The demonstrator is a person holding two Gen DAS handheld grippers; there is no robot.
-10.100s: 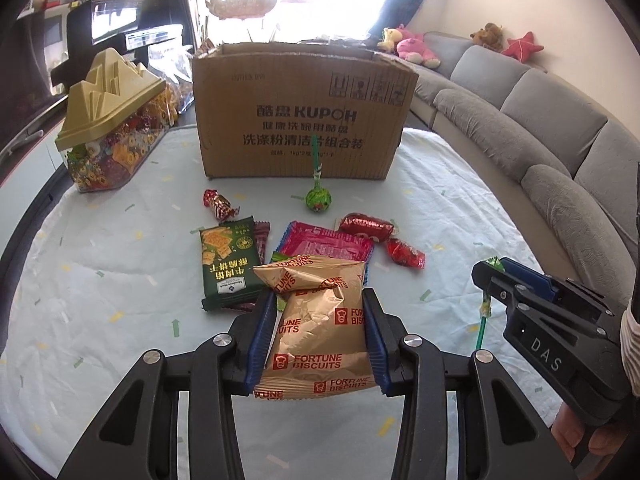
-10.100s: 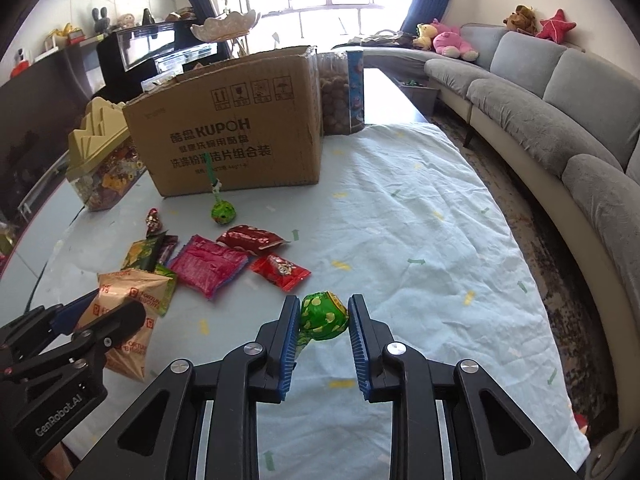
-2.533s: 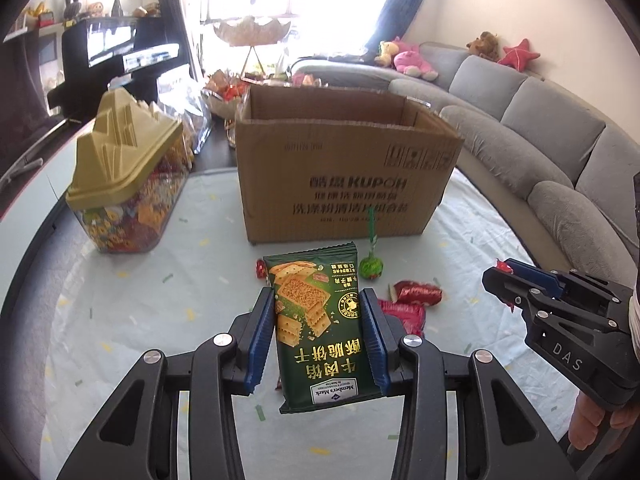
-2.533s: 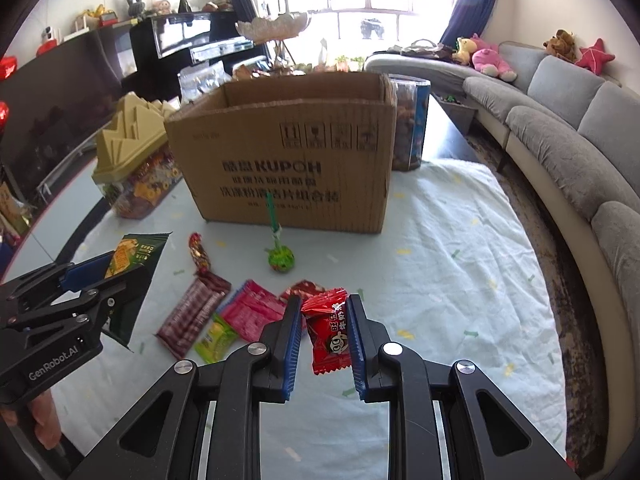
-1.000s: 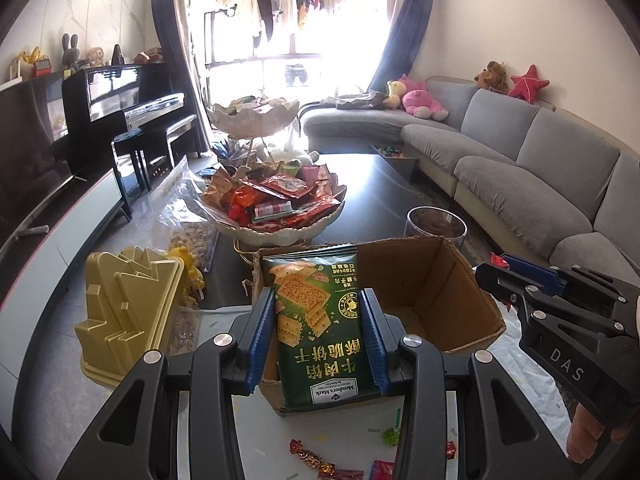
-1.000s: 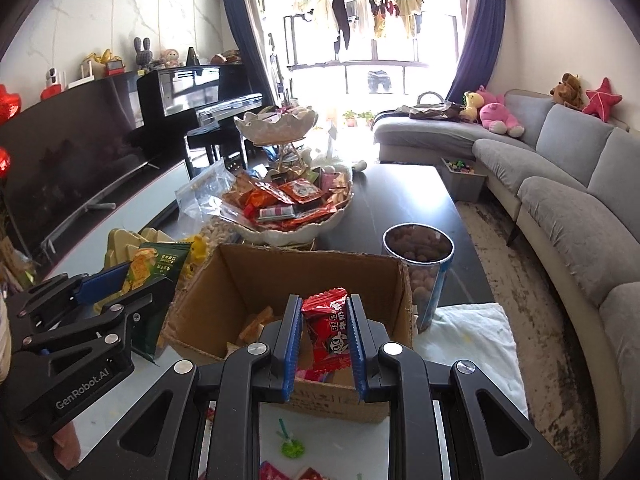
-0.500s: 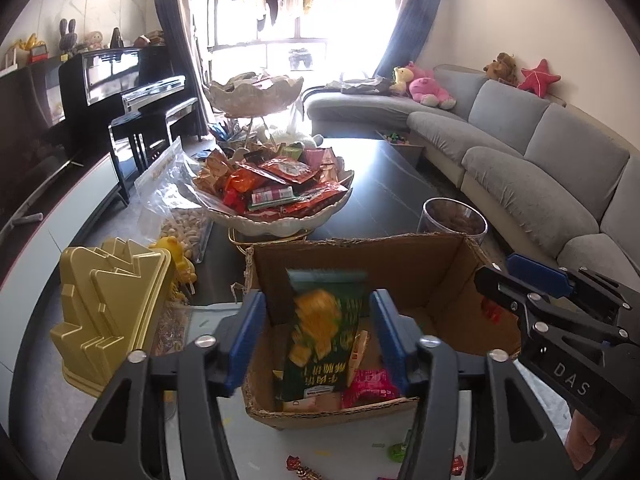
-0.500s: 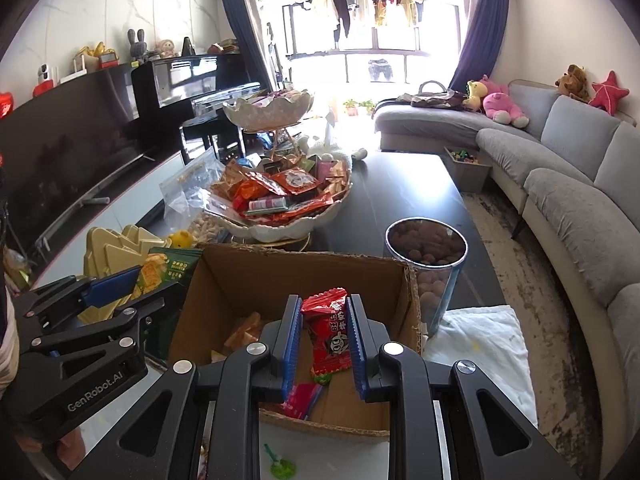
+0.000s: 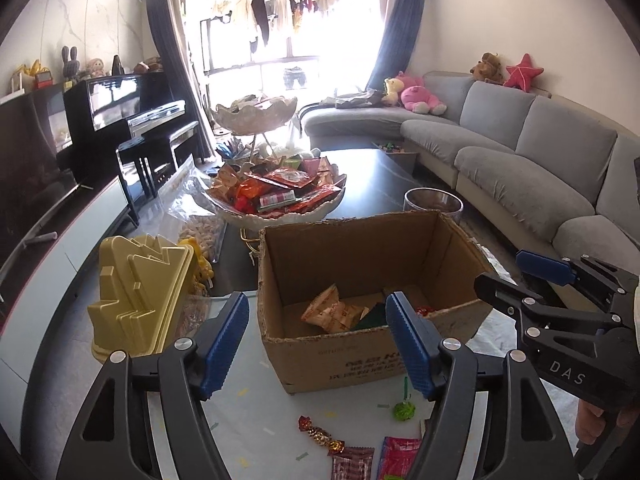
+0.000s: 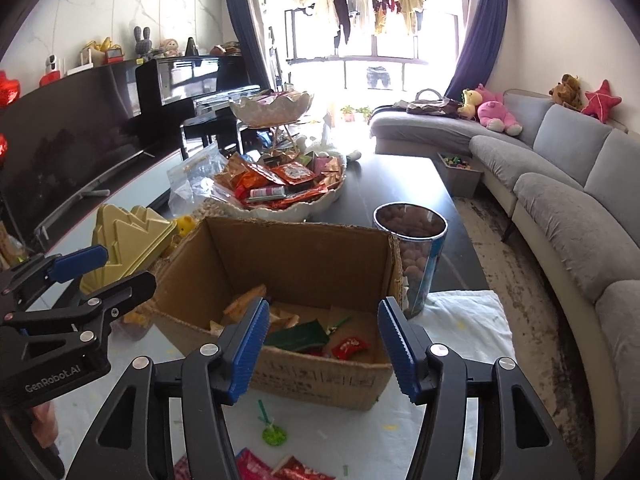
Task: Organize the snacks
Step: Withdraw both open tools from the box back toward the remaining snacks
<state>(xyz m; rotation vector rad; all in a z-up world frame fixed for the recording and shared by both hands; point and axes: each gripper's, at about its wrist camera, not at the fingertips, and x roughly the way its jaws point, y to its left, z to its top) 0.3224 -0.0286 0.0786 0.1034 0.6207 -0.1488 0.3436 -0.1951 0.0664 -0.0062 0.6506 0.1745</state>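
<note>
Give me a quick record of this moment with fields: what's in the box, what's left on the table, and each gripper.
box: cardboard box, open top
inside: green packet, red packet, tan biscuit bag
on cloth: green lollipop, wrapped candy
left gripper: opening, nothing between the fingers
right gripper: opening, nothing between the fingers

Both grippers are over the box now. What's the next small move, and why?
Probably draw both back and down to the loose snacks in front of the cardboard box. The left gripper and right gripper are opening with nothing between their pads; the green packet and red packet lie inside, while the green lollipop and wrapped candy remain on the cloth.
</note>
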